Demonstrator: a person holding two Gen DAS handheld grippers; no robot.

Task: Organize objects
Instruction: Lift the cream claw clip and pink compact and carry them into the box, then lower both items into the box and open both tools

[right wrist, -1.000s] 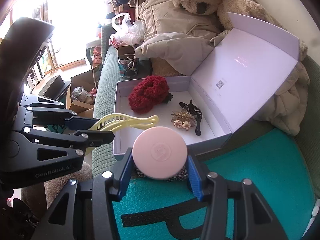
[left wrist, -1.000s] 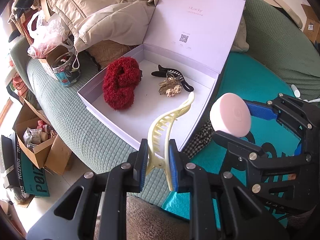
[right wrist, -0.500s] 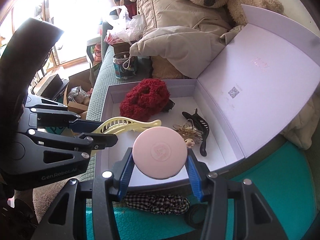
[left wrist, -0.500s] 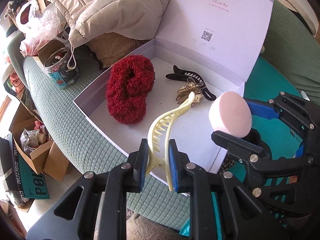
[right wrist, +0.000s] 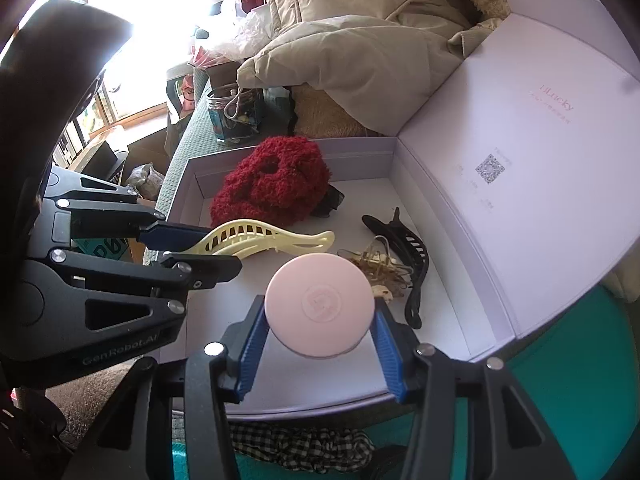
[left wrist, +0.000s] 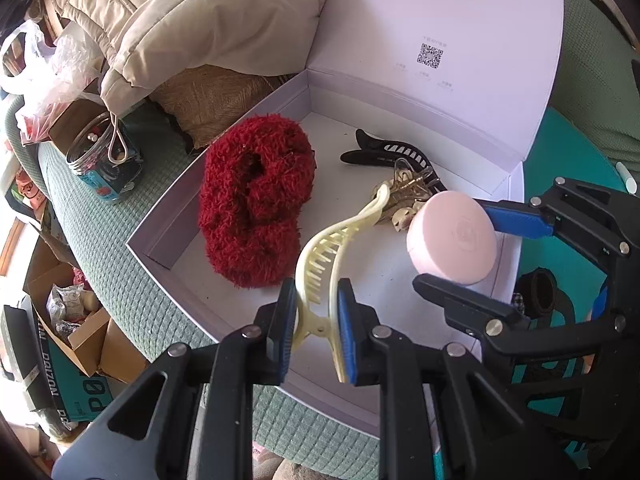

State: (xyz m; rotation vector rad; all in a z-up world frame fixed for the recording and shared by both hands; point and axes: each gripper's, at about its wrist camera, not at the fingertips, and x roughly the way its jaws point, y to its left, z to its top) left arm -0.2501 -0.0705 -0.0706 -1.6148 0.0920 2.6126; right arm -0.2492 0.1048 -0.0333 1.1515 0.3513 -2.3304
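1. The left gripper pinches the yellow hair claw at its hinge end, low in the frame, over the box.
2. The right gripper squeezes the pink round case by its sides.
3. Both look light, hard and slippery.

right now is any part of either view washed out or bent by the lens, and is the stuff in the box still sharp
Right wrist view: the window at upper left is blown out to white, and the box lid bows from fisheye distortion. Left wrist view: evenly lit, dark vignette at the corners, and the red scrunchie and black claw clip read sharp. No motion blur shows in either view.
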